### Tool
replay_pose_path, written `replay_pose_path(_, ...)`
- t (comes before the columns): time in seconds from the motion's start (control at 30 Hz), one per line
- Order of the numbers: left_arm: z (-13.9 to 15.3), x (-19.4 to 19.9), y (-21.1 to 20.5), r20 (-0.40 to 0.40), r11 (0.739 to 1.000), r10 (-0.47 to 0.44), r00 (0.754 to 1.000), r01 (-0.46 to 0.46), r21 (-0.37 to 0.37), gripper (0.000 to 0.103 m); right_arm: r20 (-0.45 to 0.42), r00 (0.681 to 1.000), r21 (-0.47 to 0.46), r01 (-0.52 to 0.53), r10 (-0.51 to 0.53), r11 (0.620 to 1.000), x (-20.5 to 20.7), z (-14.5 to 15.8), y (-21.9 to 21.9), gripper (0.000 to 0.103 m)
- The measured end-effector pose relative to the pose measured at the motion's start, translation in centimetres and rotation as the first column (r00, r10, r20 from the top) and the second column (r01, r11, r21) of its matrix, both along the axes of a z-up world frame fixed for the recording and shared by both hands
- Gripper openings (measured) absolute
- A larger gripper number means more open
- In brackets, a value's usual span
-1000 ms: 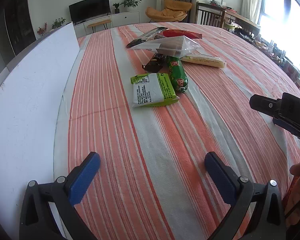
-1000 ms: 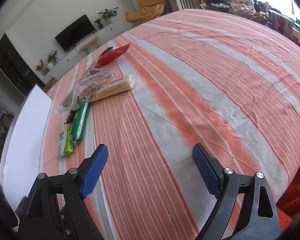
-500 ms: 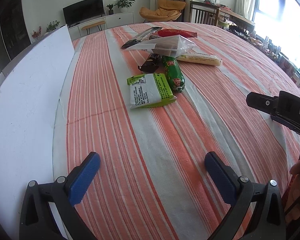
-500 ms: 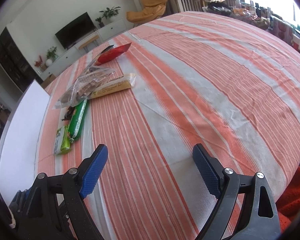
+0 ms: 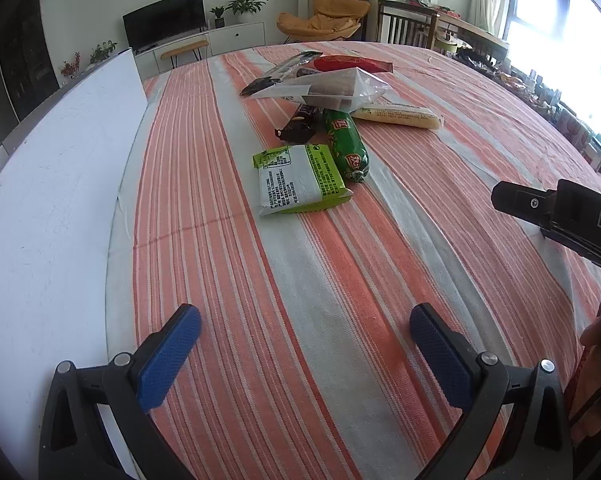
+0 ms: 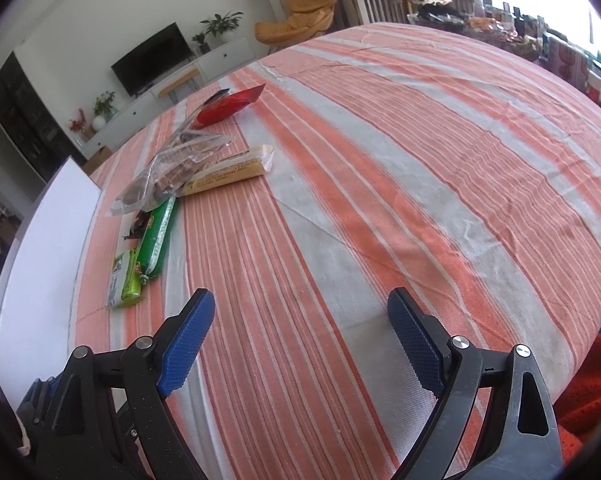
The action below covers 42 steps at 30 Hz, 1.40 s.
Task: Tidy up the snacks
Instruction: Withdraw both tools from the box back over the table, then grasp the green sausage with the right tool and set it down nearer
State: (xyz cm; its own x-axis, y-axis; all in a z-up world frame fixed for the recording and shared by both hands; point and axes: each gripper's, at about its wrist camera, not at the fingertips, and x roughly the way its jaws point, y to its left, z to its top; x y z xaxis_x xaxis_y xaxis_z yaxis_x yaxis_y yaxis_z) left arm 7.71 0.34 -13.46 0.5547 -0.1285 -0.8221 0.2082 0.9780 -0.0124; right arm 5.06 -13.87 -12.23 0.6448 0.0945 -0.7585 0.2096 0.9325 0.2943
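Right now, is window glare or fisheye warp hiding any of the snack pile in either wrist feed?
Left wrist view: the window blows out the top right corner only; the flat green-and-white snack packet and dark green sausage-shaped tube read sharp. Right wrist view: glare again sits top right, while the pile is squeezed small at the left, the clear plastic bag of brown biscuits showing mild sheen.

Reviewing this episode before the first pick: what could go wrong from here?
1. The clear bag lies over the dark wrapper and the top of the green sausage; pulling either may drag it.
2. The green-and-white packet lies flat on the striped cloth, so the open left gripper may pinch fabric.
3. The right gripper is close by; both reaching could collide.
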Motion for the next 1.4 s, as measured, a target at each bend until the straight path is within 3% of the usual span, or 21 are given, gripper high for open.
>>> replay_pose_path(0.17, 0.0, -0.7, 0.4, 0.01, 1.0, -0.025, 1.0, 0.025, -0.001, 0.103, 0.004, 1.0, 0.012, 0.003, -0.003, 1.0, 0.0, 0.0, -0.2, 0.091)
replay_pose_path(0.33, -0.1, -1.0, 0.5, 0.027, 1.0, -0.023, 0.999, 0.023, -0.005, 0.103, 0.036, 0.999, 0.109, -0.024, 0.021, 0.994, -0.2, 0.4, -0.9, 0.09)
replay_pose_path(0.43, -0.1, -1.0, 0.5, 0.03, 1.0, -0.02, 0.999, 0.02, -0.007, 0.103, 0.018, 0.992, 0.139, -0.123, 0.121, 0.983, 1.0, 0.6, 0.1, 0.089)
replay_pose_path(0.53, -0.1, -1.0, 0.4, 0.032, 1.0, -0.016, 0.999, 0.016, -0.007, 0.103, -0.024, 0.967, 0.146, -0.249, 0.255, 0.957, 3.1, 0.9, 2.0, 0.088)
replay_pose_path(0.7, -0.1, -1.1, 0.4, 0.034, 1.0, -0.013, 0.999, 0.013, -0.008, 0.103, -0.082, 0.936, 0.18, -0.324, 0.343, 0.929, 7.8, 1.4, 4.6, 0.086)
replay_pose_path(0.83, -0.1, -1.1, 0.4, 0.035, 1.0, -0.011, 0.999, 0.011, -0.007, 0.103, -0.151, 0.906, 0.156, -0.372, 0.395, 0.915, 11.8, 1.0, 7.6, 0.047)
replay_pose_path(1.0, 0.0, -1.1, 0.4, 0.036, 1.0, -0.009, 0.999, 0.01, -0.007, 0.103, -0.191, 0.907, 0.1, -0.363, 0.376, 0.926, 14.2, -0.1, 9.3, 0.046)
replay_pose_path(1.03, 0.0, -1.1, 0.4, 0.036, 1.0, -0.009, 0.999, 0.01, -0.007, 0.103, -0.207, 0.901, 0.072, -0.375, 0.382, 0.924, 14.2, -0.1, 9.6, 0.04)
replay_pose_path(1.07, 0.0, -1.1, 0.4, 0.036, 1.0, -0.009, 0.999, 0.01, -0.007, 0.103, -0.216, 0.897, 0.052, -0.385, 0.386, 0.922, 14.2, 0.0, 9.7, 0.026)
replay_pose_path(1.27, 0.0, -1.0, 0.4, 0.036, 1.0, -0.009, 0.999, 0.01, -0.008, 0.103, -0.259, 0.873, 0.104, -0.4, 0.413, 0.911, 9.9, 0.2, 6.2, 0.024)
replay_pose_path(1.4, 0.0, -1.0, 0.4, 0.036, 1.0, -0.009, 0.999, 0.01, -0.008, 0.103, -0.253, 0.906, 0.031, -0.342, 0.338, 0.939, 5.1, 0.6, 2.9, 0.024)
